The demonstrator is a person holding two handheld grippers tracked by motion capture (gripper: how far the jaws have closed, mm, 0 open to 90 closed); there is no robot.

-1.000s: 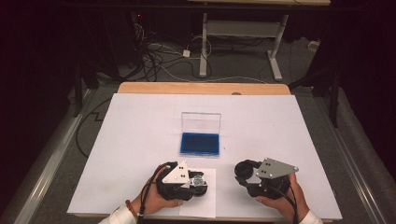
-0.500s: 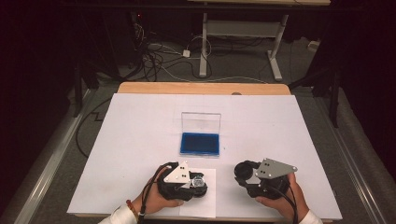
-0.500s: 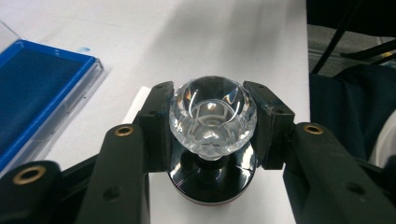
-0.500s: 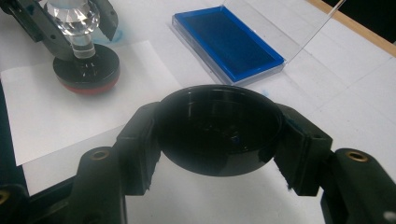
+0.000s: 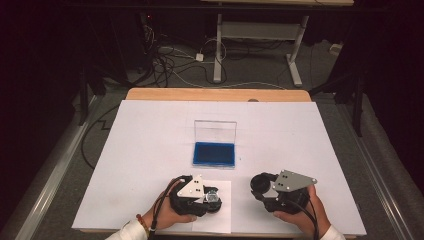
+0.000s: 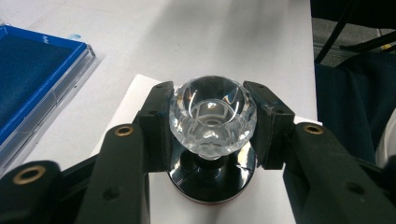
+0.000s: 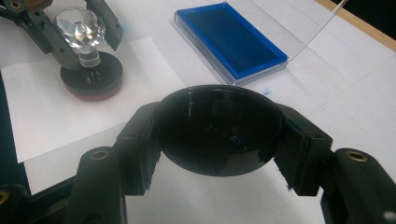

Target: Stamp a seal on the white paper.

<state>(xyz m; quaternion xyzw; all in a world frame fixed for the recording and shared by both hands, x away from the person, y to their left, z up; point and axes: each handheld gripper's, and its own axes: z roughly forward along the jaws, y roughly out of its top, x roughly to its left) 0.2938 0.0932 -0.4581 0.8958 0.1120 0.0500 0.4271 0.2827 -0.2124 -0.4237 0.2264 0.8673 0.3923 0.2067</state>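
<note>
Left gripper (image 5: 212, 196) clamped the crystal-knobbed stamp (image 6: 212, 114) on paper (image 7: 42, 109) near the table's (image 5: 150, 130) front edge, right gripper (image 7: 219, 140) gripped its black cap (image 7: 219, 128) aside, leaving it free for printing

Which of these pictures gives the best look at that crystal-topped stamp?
The left gripper view: the stamp sits close up between the left gripper jaws, facets and black base clear. The right gripper view shows it smaller, from the side, on the paper sheet. The high view shows a tiny glint.
</note>
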